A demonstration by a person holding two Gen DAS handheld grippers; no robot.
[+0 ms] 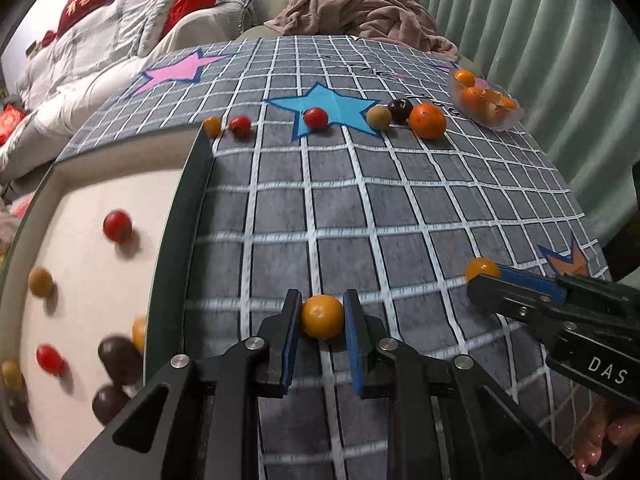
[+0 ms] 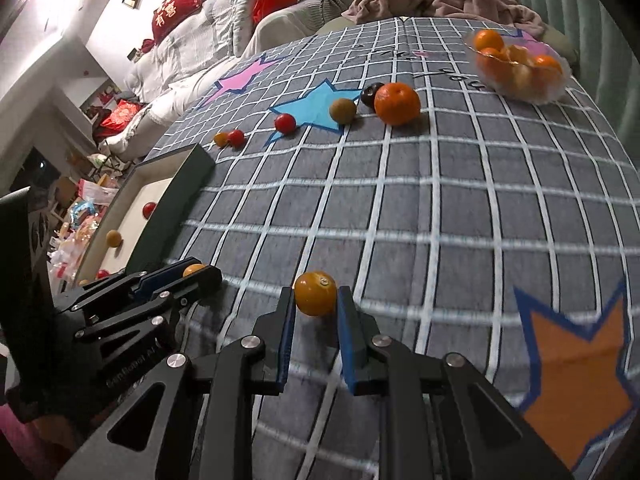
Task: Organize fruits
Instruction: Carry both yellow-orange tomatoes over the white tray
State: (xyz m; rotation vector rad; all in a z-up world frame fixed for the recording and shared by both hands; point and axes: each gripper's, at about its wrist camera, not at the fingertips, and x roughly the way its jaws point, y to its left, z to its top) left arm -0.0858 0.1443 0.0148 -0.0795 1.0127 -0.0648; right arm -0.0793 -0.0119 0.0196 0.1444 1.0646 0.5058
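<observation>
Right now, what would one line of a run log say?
left gripper: shut on yellow fruit | right gripper: shut on yellow fruit | tray: fruit inside | cloth: fruit left

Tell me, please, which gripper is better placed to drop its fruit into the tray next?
Probably the left gripper: it holds a yellow-orange fruit right beside the tray; the right gripper stands farther off.

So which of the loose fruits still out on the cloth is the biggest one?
The orange mandarin at the far end, beside the dark fruit and the tan one; it is clearly larger than every other loose fruit.
</observation>
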